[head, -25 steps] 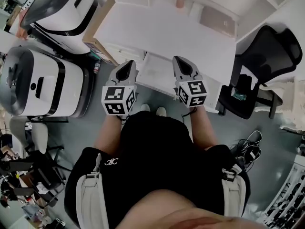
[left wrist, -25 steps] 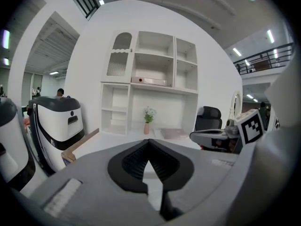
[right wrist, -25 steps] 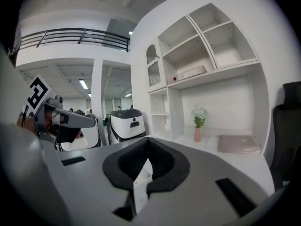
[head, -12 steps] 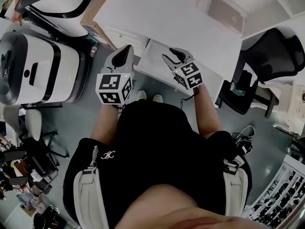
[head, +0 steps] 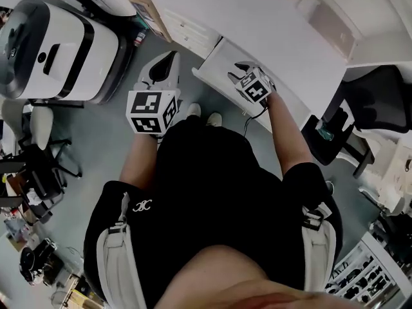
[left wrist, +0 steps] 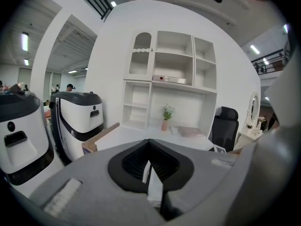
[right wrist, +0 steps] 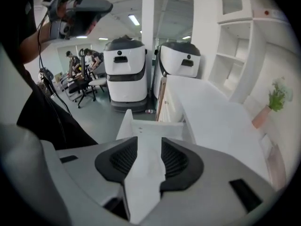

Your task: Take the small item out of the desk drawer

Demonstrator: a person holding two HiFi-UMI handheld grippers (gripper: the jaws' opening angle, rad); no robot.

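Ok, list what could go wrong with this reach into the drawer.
No small item shows in the open drawer in any view, so the right tongs, jaws apart above it, may close on nothing. Tilted down beside the desk edge, they could strike the drawer's rim.

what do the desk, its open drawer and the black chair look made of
Desk: probably painted or laminated board; flat, matte white, no grain visible.
Drawer: seemingly the same white board, with thin plain walls.
Chair: likely mesh or fabric over a plastic frame; dull black, curved back.
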